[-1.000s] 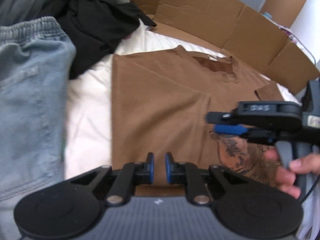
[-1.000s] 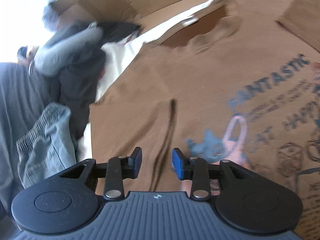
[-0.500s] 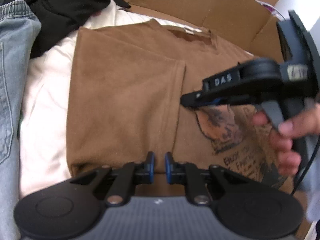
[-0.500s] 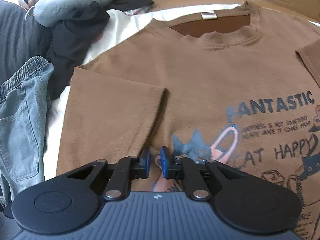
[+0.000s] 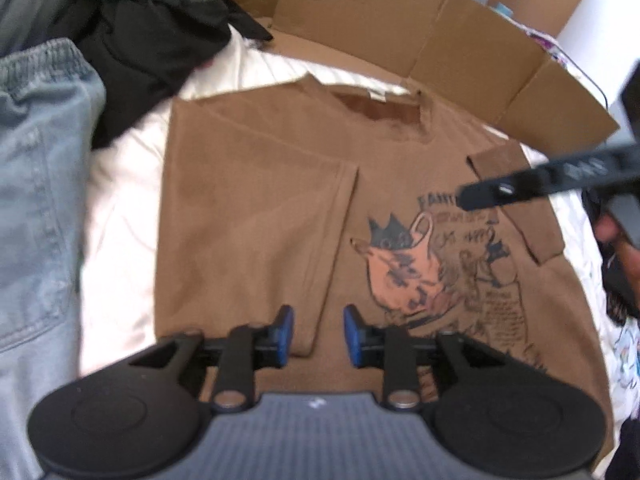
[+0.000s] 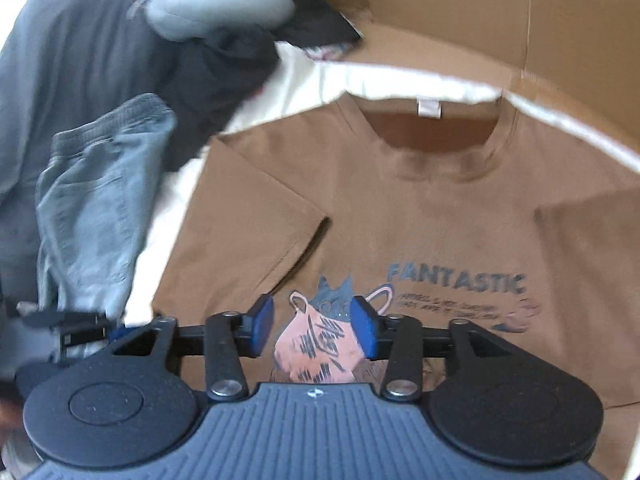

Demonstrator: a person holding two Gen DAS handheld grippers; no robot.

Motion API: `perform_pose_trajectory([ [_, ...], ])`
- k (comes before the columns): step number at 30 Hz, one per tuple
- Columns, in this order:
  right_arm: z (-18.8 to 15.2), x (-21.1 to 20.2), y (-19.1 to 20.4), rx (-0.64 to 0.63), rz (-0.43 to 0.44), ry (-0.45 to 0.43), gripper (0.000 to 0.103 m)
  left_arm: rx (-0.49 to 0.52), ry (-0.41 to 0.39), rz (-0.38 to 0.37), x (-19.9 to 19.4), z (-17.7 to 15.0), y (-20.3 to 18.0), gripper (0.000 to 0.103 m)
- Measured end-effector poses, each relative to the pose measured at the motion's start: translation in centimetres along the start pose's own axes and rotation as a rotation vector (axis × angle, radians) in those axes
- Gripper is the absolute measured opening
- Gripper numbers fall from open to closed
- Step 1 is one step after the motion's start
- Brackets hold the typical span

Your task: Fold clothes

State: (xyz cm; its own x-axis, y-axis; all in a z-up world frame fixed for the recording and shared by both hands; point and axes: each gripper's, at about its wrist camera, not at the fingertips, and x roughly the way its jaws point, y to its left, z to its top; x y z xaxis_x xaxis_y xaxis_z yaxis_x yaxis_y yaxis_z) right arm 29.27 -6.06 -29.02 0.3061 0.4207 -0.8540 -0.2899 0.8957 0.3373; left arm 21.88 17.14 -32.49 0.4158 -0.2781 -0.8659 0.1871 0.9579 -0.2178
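A brown T-shirt [image 5: 256, 220] [image 6: 440, 208] with a cat print lies flat, front up, on a white sheet [image 5: 116, 208]. Its left side and sleeve are folded in over the body, and the other sleeve [image 5: 516, 200] is folded in too. My left gripper [image 5: 319, 334] hovers above the shirt's lower edge beside the fold line. Its jaws are opening and nothing is between them. My right gripper [image 6: 314, 328] hangs over the cat print, jaws opening and empty. One of its fingers [image 5: 500, 192] shows at the right of the left wrist view.
Light blue jeans [image 5: 36, 200] [image 6: 92, 208] lie left of the shirt, with a heap of black and grey clothes [image 5: 152, 40] [image 6: 216, 60] behind them. A cardboard wall [image 5: 440, 40] [image 6: 440, 8] runs along the far side of the sheet.
Both grippers have lifted away from the shirt and their jaws have spread apart. The right gripper has moved off to the right in the left wrist view. The folded side stays flat.
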Motion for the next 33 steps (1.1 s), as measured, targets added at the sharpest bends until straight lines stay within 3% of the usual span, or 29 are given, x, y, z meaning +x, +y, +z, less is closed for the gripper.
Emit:
perform_pose_trajectory([
  [4,0.3,-5.7,0.2,0.034,-0.013,-0.046,0.061,-0.02,-0.005,0.026,-3.5,1.3,-1.2,0.046],
  [6,0.5,-8.3,0.1,0.059,-0.027,-0.068,0.063,-0.013,-0.012,0.042,-5.1,1.9,-1.8,0.056],
  [12,0.1,-16.6,-0.6,0.164,-0.038,-0.153,0.064,-0.013,0.019,0.085,-9.5,3.4,-3.5,0.056],
  [16,-0.6,-21.8,-0.3,0.215,-0.028,-0.203,0.076,-0.01,0.002,0.1,-13.2,4.0,-4.8,0.057],
  [20,-2.0,-26.1,0.9,0.216,-0.079,-0.207,0.077,-0.016,0.0,0.085,-16.8,4.7,-5.9,0.058],
  [33,-5.4,-38.3,2.5,0.266,-0.141,-0.318,0.078,0.004,-0.075,0.079,-26.3,5.9,-9.3,0.082],
])
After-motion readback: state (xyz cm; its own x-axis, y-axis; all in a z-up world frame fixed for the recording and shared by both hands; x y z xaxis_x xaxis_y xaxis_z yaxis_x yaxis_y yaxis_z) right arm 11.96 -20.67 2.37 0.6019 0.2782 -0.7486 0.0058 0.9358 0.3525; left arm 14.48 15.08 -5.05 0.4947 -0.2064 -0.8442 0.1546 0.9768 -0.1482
